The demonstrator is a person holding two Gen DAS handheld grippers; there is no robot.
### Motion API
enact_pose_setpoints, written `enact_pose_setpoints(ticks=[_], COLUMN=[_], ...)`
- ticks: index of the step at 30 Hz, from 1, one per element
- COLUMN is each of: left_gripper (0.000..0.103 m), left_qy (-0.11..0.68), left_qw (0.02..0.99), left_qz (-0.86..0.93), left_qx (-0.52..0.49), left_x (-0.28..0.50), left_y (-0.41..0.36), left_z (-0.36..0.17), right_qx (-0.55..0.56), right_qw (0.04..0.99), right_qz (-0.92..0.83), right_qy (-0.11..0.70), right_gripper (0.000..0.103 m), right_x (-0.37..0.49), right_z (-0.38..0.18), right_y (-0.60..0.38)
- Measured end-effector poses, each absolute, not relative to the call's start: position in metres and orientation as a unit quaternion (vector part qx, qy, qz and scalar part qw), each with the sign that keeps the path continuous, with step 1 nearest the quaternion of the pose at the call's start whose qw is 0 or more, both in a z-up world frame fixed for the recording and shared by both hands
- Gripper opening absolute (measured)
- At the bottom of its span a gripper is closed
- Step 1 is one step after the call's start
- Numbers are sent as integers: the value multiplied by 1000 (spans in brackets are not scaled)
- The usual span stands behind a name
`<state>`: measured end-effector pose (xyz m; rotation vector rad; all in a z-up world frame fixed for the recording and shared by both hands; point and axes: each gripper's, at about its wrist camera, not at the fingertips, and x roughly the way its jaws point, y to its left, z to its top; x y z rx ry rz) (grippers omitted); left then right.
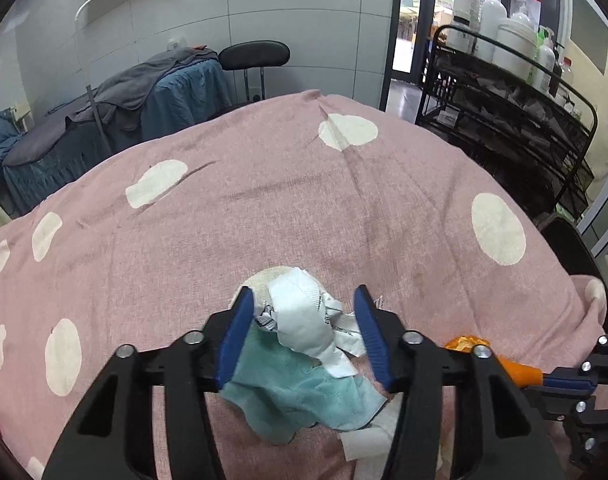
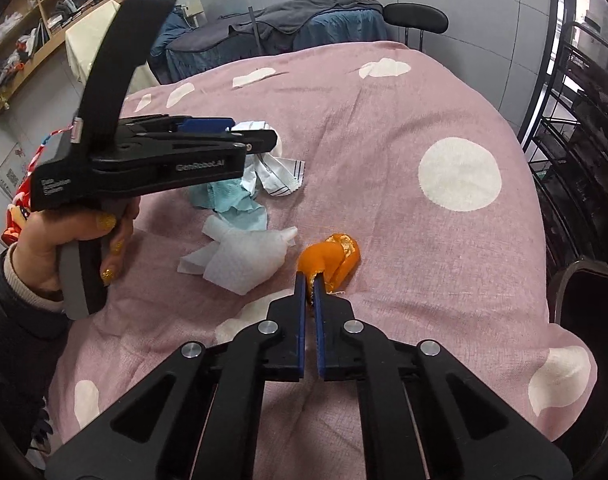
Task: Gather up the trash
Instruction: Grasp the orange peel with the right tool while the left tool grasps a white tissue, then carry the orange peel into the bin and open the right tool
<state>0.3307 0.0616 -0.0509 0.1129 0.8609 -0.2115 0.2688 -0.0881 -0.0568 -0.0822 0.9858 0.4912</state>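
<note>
A crumpled white wrapper [image 1: 304, 320] lies on a teal tissue [image 1: 295, 396] on the pink spotted bedcover [image 1: 263, 208]. My left gripper [image 1: 304, 292] is open, its blue fingers standing on either side of the wrapper. In the right wrist view a hand holds the left gripper [image 2: 263, 136] over the wrapper [image 2: 279, 172] and the teal tissue [image 2: 231, 200]. A white paper tissue [image 2: 243, 260] lies nearer. My right gripper [image 2: 310, 280] is shut on the edge of an orange peel [image 2: 336, 256], which still touches the cover. In the left wrist view the peel [image 1: 464, 342] shows at lower right.
A black wire rack [image 1: 524, 112] with white bottles stands beside the bed on the right. A dark rounded object [image 2: 588, 304] sits at the bed's right edge. Behind are a second bed with blue covers [image 1: 115, 120], a black stool [image 1: 255, 54] and wooden shelves [image 2: 43, 12].
</note>
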Motion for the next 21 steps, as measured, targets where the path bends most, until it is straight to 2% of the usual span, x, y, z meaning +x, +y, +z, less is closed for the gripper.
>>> enact_pose_setpoints(ticks=[3, 5, 21], left_gripper=[28, 26, 26], left_qy=[413, 410, 306], left_qw=[902, 904, 940], left_qz=[-102, -108, -150], left_qx=[73, 56, 8], left_x=[328, 323, 225], left_y=[55, 57, 34], left_z=[-53, -48, 9], right_qx=[-33, -27, 26], right_qw=[856, 860, 908], right_qz=[231, 229, 194], right_qy=[462, 455, 370], right_gripper=[5, 5, 5], right_x=[264, 259, 201], right_z=[-53, -49, 2], right_y=[-92, -96, -156])
